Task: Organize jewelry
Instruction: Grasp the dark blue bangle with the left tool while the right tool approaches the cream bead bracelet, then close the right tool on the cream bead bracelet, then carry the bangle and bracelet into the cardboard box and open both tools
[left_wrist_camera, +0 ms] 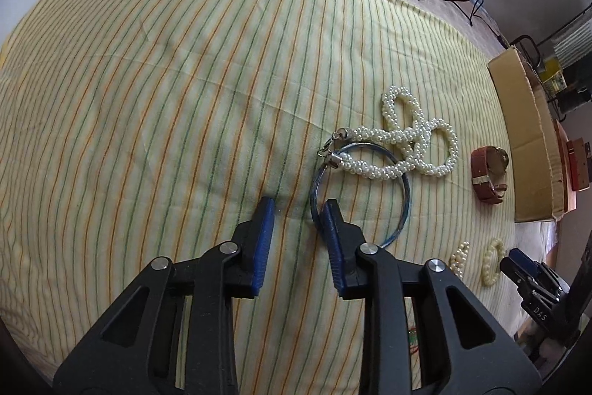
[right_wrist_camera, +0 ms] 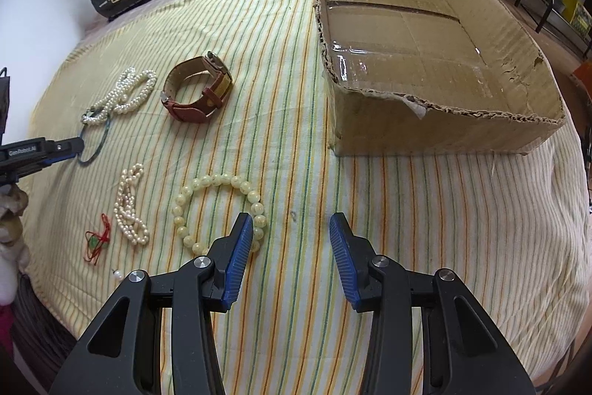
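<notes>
Bangle point(left_wrist_camera: 403, 189) rim sits between your left gripper's point(left_wrist_camera: 298, 210) parted pads; your right gripper point(right_wrist_camera: 290, 223) gapes beside the beads point(right_wrist_camera: 218, 210).

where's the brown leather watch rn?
In the right wrist view the brown leather watch lies on the striped cloth, upper left of centre, between the pearl necklace and the cardboard box.

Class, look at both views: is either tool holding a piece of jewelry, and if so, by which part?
Neither: the left tool straddles the blue bangle's near rim, unclamped; the right tool is empty.
</notes>
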`<state>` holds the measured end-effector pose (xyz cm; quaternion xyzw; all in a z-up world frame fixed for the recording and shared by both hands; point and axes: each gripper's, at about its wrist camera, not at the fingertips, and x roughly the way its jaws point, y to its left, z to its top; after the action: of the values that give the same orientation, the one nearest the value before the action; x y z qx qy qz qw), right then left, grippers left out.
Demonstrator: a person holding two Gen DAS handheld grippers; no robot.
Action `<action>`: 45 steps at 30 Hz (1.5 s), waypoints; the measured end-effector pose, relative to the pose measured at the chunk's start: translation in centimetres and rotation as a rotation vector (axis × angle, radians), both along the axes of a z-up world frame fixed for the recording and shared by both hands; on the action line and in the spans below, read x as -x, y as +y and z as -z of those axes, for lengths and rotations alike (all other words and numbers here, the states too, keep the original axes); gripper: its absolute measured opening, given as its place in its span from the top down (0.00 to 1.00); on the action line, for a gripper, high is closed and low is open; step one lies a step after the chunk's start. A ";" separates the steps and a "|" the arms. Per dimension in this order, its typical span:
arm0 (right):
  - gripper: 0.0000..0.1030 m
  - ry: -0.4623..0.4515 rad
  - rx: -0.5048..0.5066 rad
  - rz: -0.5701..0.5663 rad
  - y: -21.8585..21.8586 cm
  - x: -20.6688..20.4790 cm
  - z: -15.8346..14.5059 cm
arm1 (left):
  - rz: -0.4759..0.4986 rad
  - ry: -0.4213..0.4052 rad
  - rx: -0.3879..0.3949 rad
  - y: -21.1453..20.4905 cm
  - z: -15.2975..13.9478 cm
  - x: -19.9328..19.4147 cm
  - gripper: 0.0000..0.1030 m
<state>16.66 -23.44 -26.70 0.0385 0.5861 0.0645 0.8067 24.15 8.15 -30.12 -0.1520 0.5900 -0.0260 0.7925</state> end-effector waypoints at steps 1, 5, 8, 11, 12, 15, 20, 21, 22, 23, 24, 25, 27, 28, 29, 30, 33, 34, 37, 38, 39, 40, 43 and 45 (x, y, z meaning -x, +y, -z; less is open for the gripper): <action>0.59 0.002 0.001 0.001 0.1 -0.1 0.1 | -0.006 -0.001 -0.004 0.0 0.0 -0.1 0.81; 0.57 0.008 0.026 -0.029 0.5 -0.2 0.2 | -0.024 -0.007 -0.009 0.3 0.1 -0.2 0.94; 0.57 0.017 0.062 -0.056 1.2 -0.4 0.3 | -0.029 -0.013 -0.008 0.3 0.2 -0.4 0.97; 0.59 0.020 0.101 -0.088 2.2 -0.8 0.6 | -0.037 -0.018 0.001 0.7 0.1 -0.1 0.98; 0.60 0.017 0.113 -0.098 2.6 -1.0 0.8 | -0.042 -0.020 0.005 0.8 0.0 0.1 0.98; 0.94 0.011 0.099 -0.113 3.2 -1.1 0.7 | -0.053 -0.027 0.007 1.0 -0.4 0.4 0.98; 0.94 0.018 0.025 -0.093 3.4 -0.9 0.5 | -0.071 -0.049 0.004 1.8 -1.3 1.8 0.98; 0.94 0.016 0.013 -0.087 3.3 -0.6 0.4 | -0.073 -0.056 0.002 2.0 -1.6 2.1 0.98; 0.94 0.013 -0.009 -0.077 3.2 -0.4 0.2 | -0.075 -0.065 -0.001 2.2 -2.1 2.5 0.98; 0.94 0.008 -0.031 -0.068 3.1 -0.2 0.0 | -0.076 -0.074 -0.003 2.3 -2.5 2.9 0.98; 0.94 0.002 -0.043 -0.063 3.1 0.0 -0.2 | -0.076 -0.082 -0.003 2.4 -2.8 3.1 0.98; 0.94 -0.005 -0.047 -0.062 3.1 0.2 -0.4 | -0.075 -0.091 -0.002 2.5 -3.3 3.5 0.99; 0.94 -0.024 -0.049 -0.064 2.9 1.0 -0.9 | -0.070 -0.107 -0.004 2.5 -4.1 4.1 0.99; 0.94 -0.038 -0.052 -0.066 3.1 1.2 -1.4 | -0.067 -0.116 -0.002 2.6 -4.6 4.4 0.99; 0.94 -0.048 -0.056 -0.066 3.1 1.4 -1.8 | -0.065 -0.123 -0.001 2.5 -5.0 4.6 0.99; 0.94 -0.056 -0.059 -0.065 2.9 1.6 -2.1 | -0.061 -0.131 -0.001 2.5 -5.4 4.9 0.99; 0.94 -0.095 -0.069 -0.061 2.8 2.2 -3.6 | -0.046 -0.156 0.002 2.1 -6.6 5.5 0.99; 0.94 -0.107 -0.071 -0.060 2.9 2.5 -4.0 | -0.039 -0.162 0.003 2.0 -7.0 5.6 0.99; 0.94 -0.137 -0.077 -0.059 1.9 3.2 -5.3 | -0.009 -0.192 -0.002 0.6 -8.4 6.1 0.99; 0.94 -0.148 -0.076 -0.057 1.6 3.4 -5.9 | 0.001 -0.200 -0.001 0.1 -8.7 6.1 0.99; 0.94 -0.159 -0.075 -0.054 1.3 3.6 -6.2 | 0.009 -0.206 0.002 -0.3 -9.1 6.2 0.99; 0.94 -0.170 -0.073 -0.052 0.7 3.8 -6.7 | 0.022 -0.215 0.008 -0.8 -9.5 6.4 0.99; 0.94 -0.200 -0.078 -0.041 -0.7 5.0 -8.0 | 0.058 -0.242 0.013 -2.5 -10.9 6.9 0.99; 0.94 -0.221 -0.080 -0.036 -1.1 5.4 -8.8 | 0.079 -0.256 0.022 -3.5 -11.7 7.1 0.99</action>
<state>11.27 -24.58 -17.86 0.0529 0.4913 0.1060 0.8629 17.10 4.67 -18.46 -0.1330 0.4893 -0.0828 0.8579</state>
